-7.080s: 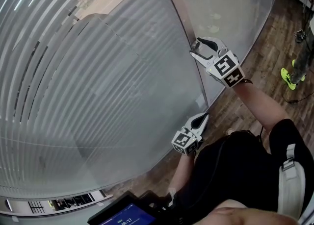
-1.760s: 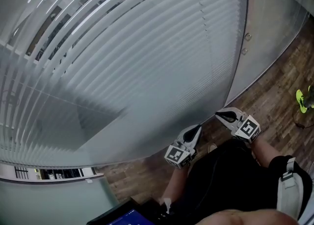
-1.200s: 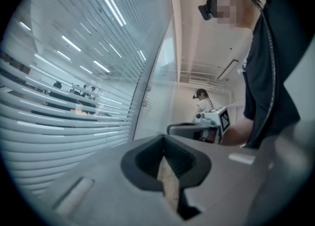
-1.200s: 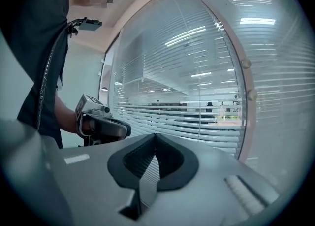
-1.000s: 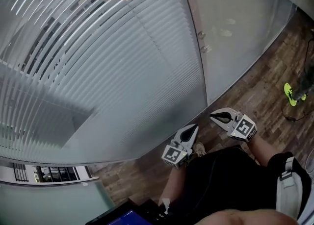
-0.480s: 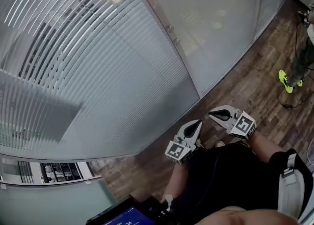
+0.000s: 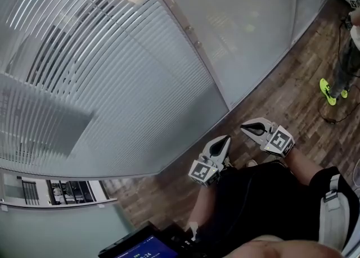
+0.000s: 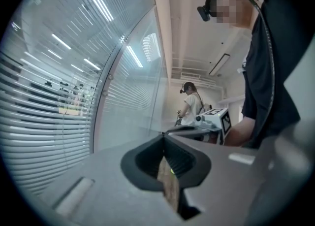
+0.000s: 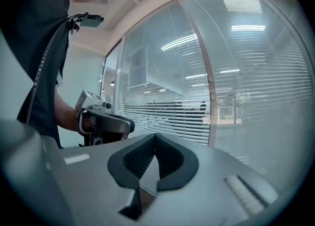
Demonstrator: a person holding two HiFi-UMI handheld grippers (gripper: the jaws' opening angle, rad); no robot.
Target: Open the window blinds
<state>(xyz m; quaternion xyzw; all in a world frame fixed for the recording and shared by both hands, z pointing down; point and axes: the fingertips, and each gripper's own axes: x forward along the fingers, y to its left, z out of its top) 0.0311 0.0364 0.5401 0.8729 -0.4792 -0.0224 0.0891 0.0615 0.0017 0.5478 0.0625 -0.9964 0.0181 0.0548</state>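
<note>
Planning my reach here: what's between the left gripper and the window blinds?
In the head view, only a bare strip of wood floor separates the left gripper from the blinds.

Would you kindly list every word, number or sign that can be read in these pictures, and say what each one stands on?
Nothing can be read with certainty.
Dark screen at the bottom edge of the head view: light characters, too small and blurred to read.
Left gripper and right gripper: only square black-and-white marker patterns on their cubes, no words.
</note>
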